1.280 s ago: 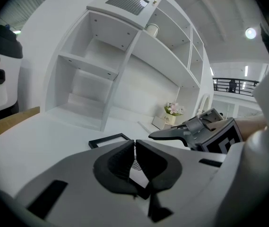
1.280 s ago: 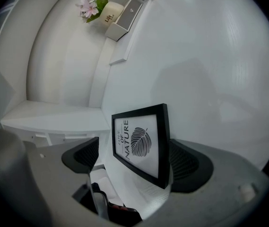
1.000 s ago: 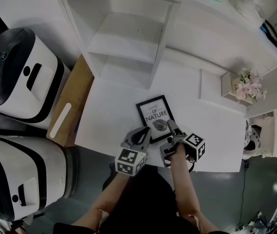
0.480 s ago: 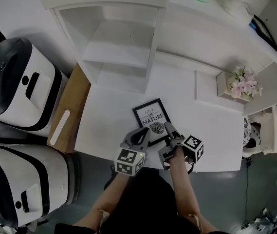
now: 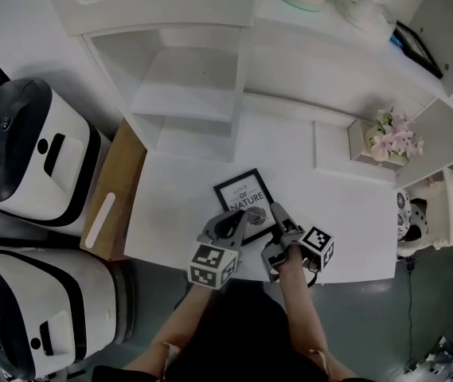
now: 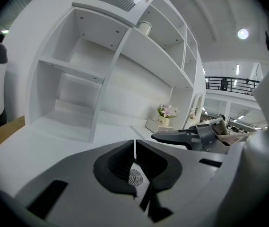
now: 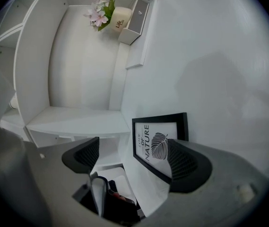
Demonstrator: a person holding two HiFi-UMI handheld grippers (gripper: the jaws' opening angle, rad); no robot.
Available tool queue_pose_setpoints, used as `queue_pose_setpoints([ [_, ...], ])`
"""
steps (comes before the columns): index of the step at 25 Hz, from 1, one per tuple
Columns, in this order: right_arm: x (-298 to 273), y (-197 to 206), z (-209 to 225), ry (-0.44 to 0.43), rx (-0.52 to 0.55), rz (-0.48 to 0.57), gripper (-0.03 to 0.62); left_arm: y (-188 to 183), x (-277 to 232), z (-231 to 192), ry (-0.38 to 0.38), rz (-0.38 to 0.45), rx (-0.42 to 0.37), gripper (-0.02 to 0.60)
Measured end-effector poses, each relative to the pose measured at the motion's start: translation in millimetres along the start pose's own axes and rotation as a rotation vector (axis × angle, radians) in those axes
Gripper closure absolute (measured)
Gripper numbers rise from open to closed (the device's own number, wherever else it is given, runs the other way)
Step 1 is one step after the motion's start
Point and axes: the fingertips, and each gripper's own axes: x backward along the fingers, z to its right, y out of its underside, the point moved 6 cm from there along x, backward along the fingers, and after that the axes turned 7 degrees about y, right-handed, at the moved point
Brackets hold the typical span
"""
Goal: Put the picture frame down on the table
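The picture frame (image 5: 244, 204) lies flat and face up on the white table (image 5: 170, 205), near the table's front edge and just in front of the person, with its leaf print and lettering readable in the head view. As far as the pictures show, the main part of the task looks done: the frame rests on the table and neither tool is carrying it. The right hand-held gripper (image 7: 134, 157) is released, its jaws spread wide. In the right gripper view the frame sits on the table between and beyond them, and one pad overlaps the frame's near corner. I cannot tell whether that pad touches the frame or only hangs above it. The left hand-held gripper (image 6: 134, 161) is clenched to a hairline slit with nothing visible between its pads. The leaf print shows through the hollow beneath them, so it seems to hover at the frame's near edge and not to grasp it. What appears to be left is small: drawing both tools clear of the frame without nudging it. The white shelf unit (image 5: 186, 94) at the back of the table stands well apart from the frame.
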Motion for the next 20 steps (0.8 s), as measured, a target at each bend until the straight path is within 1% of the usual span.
queue_pose_setpoints([
  [3,2,-3,-7,-0.062,-0.003,0.009,0.151,-4,-2,-1,-0.003,-0.003,-0.019,0.561],
  [4,4,-5,-10,-0.084,0.014,0.016,0.151,-5,-2,-1,-0.003,-0.004,-0.022,0.561],
  [6,8,-8,-19,-0.111,0.082,0.046,0.151,-8,-1,-2,-0.003,-0.004,-0.022,0.561],
  [10,17,-14,-35,-0.103,0.236,0.123,0.151,-13,-1,-5,-0.009,0.0,-0.019,0.56],
  [16,24,-19,-49,-0.107,0.357,0.182,0.154,-18,-1,-8,-0.019,-0.001,-0.021,0.56],
  [20,31,-19,-60,-0.092,0.504,0.231,0.157,-22,-1,-8,-0.018,0.0,-0.026,0.56],
])
